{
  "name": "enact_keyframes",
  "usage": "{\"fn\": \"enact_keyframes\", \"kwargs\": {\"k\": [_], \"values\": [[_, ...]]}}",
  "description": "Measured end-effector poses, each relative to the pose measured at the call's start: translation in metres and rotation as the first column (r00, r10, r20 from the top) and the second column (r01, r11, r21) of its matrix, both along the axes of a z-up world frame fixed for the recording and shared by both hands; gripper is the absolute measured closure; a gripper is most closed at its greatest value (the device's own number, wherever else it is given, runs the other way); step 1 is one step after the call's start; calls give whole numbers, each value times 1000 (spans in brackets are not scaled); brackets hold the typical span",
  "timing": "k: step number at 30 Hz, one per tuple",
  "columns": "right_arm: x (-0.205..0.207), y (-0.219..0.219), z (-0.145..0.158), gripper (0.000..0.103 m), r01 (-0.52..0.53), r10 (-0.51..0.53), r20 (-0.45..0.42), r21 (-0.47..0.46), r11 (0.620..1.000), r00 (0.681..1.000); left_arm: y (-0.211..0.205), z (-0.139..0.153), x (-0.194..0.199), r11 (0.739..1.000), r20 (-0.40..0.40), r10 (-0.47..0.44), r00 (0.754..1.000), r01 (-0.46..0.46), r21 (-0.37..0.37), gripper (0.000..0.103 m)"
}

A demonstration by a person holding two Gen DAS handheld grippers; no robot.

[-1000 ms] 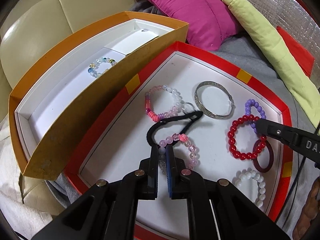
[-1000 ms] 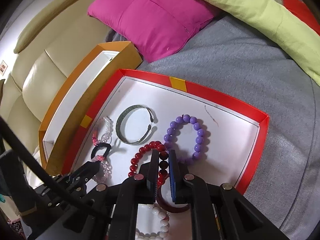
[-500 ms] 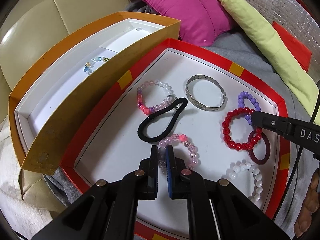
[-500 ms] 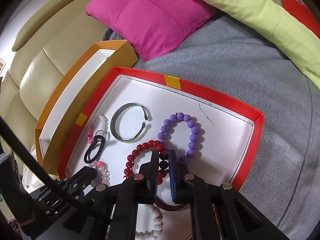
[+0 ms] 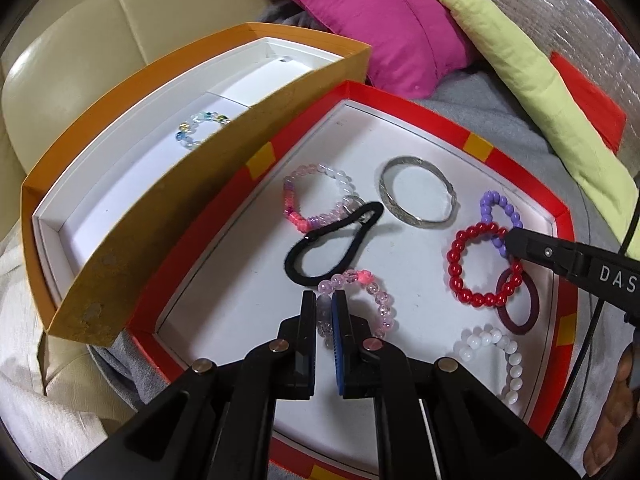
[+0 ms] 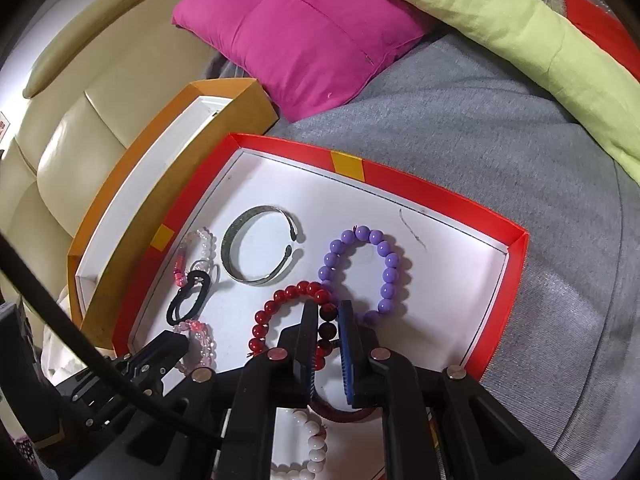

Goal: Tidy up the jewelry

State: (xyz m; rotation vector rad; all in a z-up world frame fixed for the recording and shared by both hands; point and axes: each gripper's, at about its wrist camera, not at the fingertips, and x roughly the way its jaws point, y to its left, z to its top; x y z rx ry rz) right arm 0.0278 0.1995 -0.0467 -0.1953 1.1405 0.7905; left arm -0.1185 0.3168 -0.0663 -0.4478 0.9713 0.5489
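Now we are pinching the pale pink bracelet [image 5: 362, 300] with our left tool [image 5: 324, 300] and the red bracelet [image 6: 288, 320] with our right tool [image 6: 329, 312], both lying in the red tray [image 5: 400, 100].

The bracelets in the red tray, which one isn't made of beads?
The silver metal bangle near the tray's far side. It's one smooth band with a gap in it, while the purple bracelet and red bracelet are strings of round beads.
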Motion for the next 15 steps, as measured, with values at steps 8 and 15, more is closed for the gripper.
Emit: {"fn": "enact_keyframes", "kwargs": {"k": [8,15], "values": [[-15,-26,37,42,-3,0,85,44,999,996,-7,36,-22,995,70,65,995,-70,68,36],[-59,-95,68,22,-20,16,269,11,1000,963,-45,64,-40,984,94,33,995,-49,173,27]]}}
